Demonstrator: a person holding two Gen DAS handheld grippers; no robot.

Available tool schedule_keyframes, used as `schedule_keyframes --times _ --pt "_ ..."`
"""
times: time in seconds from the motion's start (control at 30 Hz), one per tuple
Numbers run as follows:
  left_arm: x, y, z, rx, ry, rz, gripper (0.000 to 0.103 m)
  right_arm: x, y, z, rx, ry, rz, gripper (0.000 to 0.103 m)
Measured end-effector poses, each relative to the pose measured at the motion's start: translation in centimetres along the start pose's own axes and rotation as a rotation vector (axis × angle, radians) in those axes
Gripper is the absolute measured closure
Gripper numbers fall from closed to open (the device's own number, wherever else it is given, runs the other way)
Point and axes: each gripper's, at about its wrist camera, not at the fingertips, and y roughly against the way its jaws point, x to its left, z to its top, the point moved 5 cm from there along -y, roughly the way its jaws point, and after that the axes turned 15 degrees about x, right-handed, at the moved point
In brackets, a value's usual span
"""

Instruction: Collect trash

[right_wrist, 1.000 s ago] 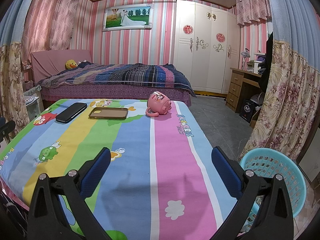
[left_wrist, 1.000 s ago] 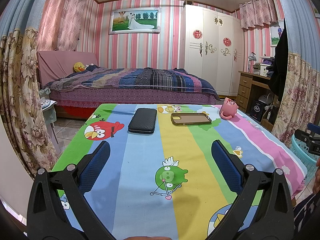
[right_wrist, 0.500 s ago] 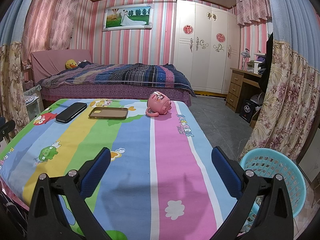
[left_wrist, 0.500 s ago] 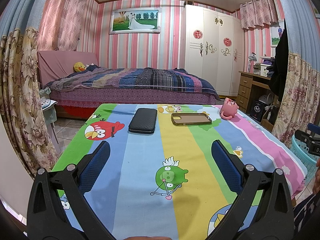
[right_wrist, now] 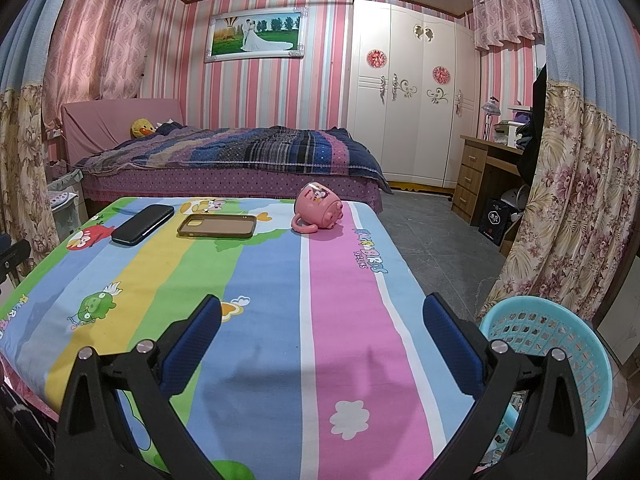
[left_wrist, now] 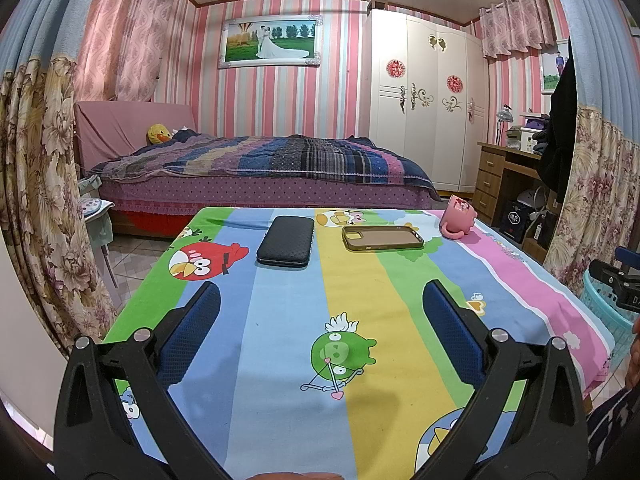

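A table under a bright cartoon cloth (left_wrist: 280, 320) (right_wrist: 260, 280) carries a black wallet-like case (left_wrist: 285, 241) (right_wrist: 143, 225), a brown phone case (left_wrist: 382, 237) (right_wrist: 217, 226) and a pink mug lying on its side (left_wrist: 458, 220) (right_wrist: 319, 206), all near the far edge. A turquoise basket (right_wrist: 552, 356) (left_wrist: 604, 312) stands on the floor at the table's right. My left gripper (left_wrist: 320, 304) hovers open over the near part of the table. My right gripper (right_wrist: 320, 316) is open above the near right side, beside the basket. Neither holds anything.
A bed (left_wrist: 264, 168) lies beyond the table. A white wardrobe (right_wrist: 412, 96) and a wooden desk (right_wrist: 480, 176) stand at the right. Flowered curtains (left_wrist: 36, 200) (right_wrist: 568, 208) hang close on both sides. Grey tiled floor (right_wrist: 432, 240) stretches right of the table.
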Motion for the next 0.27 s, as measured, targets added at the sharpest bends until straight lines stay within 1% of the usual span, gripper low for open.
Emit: schedule_keyframes --times 0.07,0.17,0.27 --pt "0.03 0.0 0.01 0.002 0.005 -0.002 0.005 -0.01 0.0 0.0 0.0 0.0 0.0 0.005" --pt "0.33 -0.18 0.09 0.011 0.022 0.018 0.005 0.0 0.01 0.0 0.0 0.001 0.0 0.005" --pt "0.68 -0.09 0.03 0.011 0.032 0.015 0.005 0.0 0.0 0.01 0.0 0.0 0.0 0.005"
